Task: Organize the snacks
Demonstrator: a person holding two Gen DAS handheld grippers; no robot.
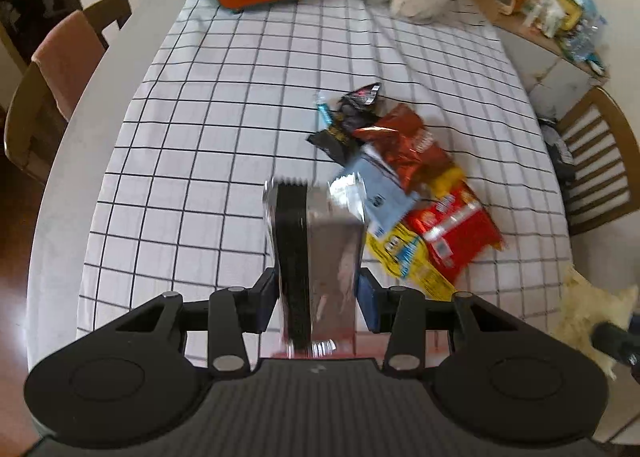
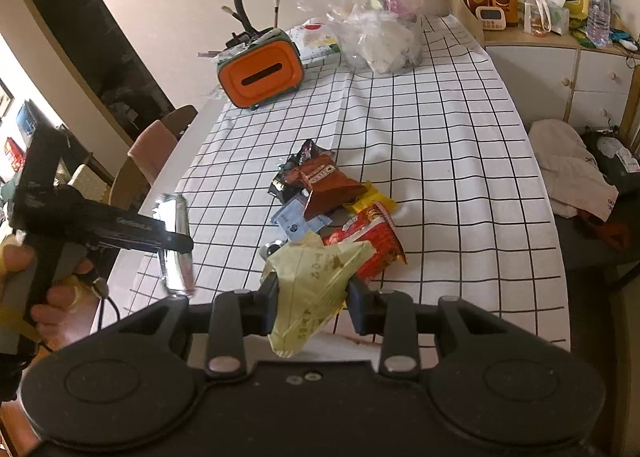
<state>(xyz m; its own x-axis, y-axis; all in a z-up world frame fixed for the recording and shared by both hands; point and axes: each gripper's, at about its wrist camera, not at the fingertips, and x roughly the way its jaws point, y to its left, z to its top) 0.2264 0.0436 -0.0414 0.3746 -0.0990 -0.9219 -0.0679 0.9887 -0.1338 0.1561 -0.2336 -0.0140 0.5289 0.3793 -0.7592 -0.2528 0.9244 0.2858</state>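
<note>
Your left gripper (image 1: 318, 299) pinches a shiny, flat foil packet (image 1: 320, 257) at frame centre, while your right gripper (image 2: 312, 297) clamps a crinkled pale-yellow wrapper (image 2: 312, 281) above the checked tablecloth (image 2: 440, 137).

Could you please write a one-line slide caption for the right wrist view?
Right gripper holds a pale yellow packet above the checked tablecloth; left gripper lifts a silver packet beside the snack pile.
</note>
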